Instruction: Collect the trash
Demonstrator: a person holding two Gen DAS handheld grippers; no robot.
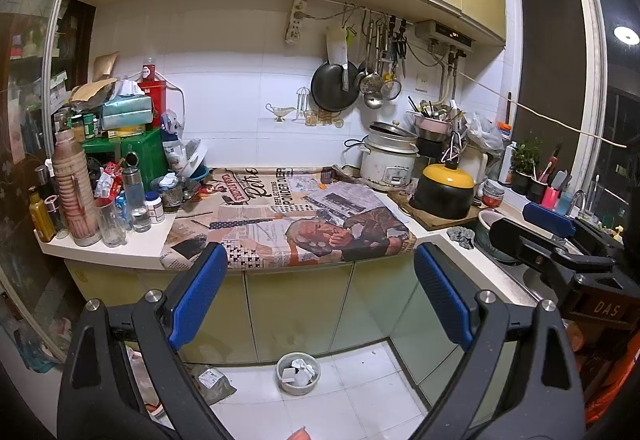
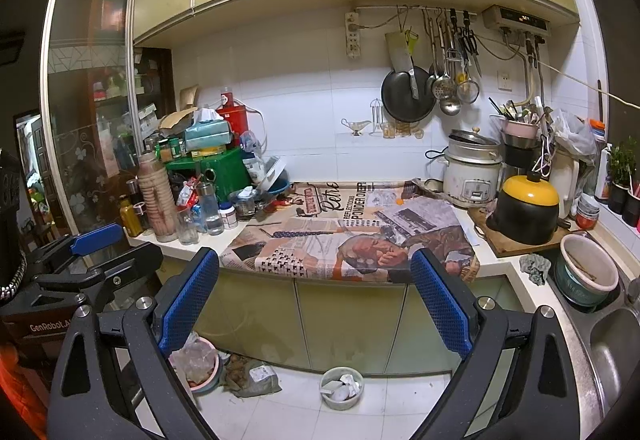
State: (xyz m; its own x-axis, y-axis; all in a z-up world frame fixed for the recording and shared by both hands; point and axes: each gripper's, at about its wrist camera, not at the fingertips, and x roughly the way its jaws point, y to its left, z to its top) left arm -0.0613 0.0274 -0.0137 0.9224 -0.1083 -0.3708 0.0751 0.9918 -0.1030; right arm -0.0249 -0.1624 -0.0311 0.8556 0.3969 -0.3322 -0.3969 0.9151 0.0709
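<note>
A small round bin (image 1: pixel 298 373) holding crumpled white paper stands on the floor below the counter; it also shows in the right wrist view (image 2: pixel 342 387). My left gripper (image 1: pixel 320 268) is open and empty, held in front of the counter's edge, well above the bin. My right gripper (image 2: pixel 316 272) is open and empty at the same height. The counter is covered by a newspaper-print cloth (image 1: pixel 292 215), also in the right wrist view (image 2: pixel 352 236). A small orange scrap (image 2: pixel 399 200) lies on the cloth near the back. The right gripper shows at the right of the left wrist view (image 1: pixel 560 232).
Bottles, jars and boxes (image 1: pixel 100 179) crowd the counter's left end. A rice cooker (image 1: pixel 390 155) and a black pot with yellow lid (image 1: pixel 444 187) stand at the right. A sink (image 2: pixel 612 336) with a bowl (image 2: pixel 588 272) lies far right. Bags and a pink basin (image 2: pixel 200 364) sit on the floor.
</note>
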